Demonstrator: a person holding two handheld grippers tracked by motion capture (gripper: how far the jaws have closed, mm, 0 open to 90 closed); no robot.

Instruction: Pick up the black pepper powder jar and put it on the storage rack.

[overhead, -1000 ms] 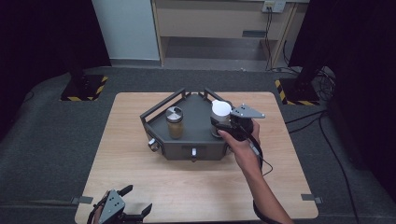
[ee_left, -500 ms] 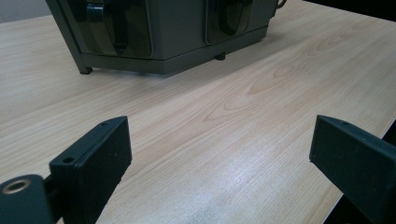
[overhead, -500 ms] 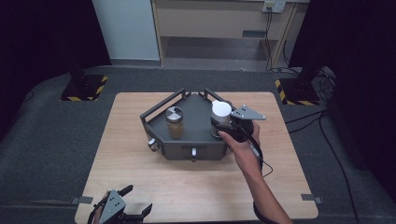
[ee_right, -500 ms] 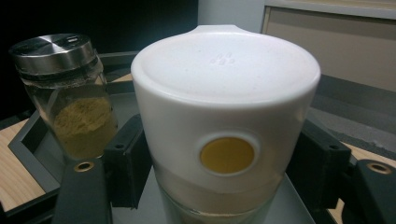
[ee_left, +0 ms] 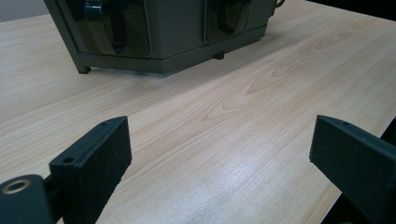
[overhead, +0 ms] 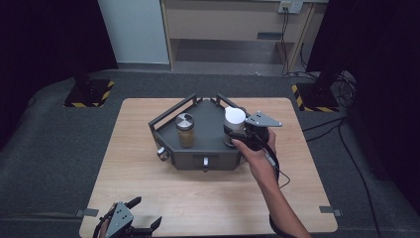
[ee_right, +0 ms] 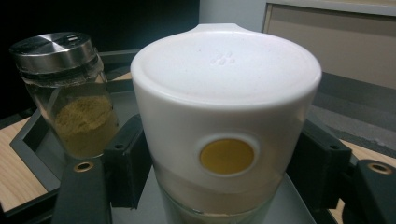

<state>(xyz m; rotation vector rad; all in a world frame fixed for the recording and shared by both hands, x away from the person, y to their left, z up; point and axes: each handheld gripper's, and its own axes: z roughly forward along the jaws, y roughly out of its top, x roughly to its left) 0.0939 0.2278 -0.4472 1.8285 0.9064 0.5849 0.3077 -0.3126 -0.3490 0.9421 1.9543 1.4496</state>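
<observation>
On the right end of the dark grey angular metal rack (overhead: 198,148), your right gripper (overhead: 241,135) is clamped on the white-capped glass jar (ee_right: 224,121), black jaws pressing both sides just below the cap's yellow round dot. That jar stands inside the rack's railed top, well apart from the little glass shaker with the brushed steel lid (overhead: 184,130) and its yellowish powder. Handling-wise, I'd guess the jar is fairly hefty for its size and totally rigid, so no squish to help you; the matte white cap looks like smooth plastic and the glass below it is slick, so it could slip or twist if you tilt it. Taking it low on the cap, where you've got it, seems sensible, but a cap can pop off, so gripping the glass body might be safer for a lift. Drop it and it probably breaks. Your left gripper (overhead: 130,224) sits at the near edge of the pale wood-grain table (ee_left: 261,116), jaws wide apart with nothing between them.
</observation>
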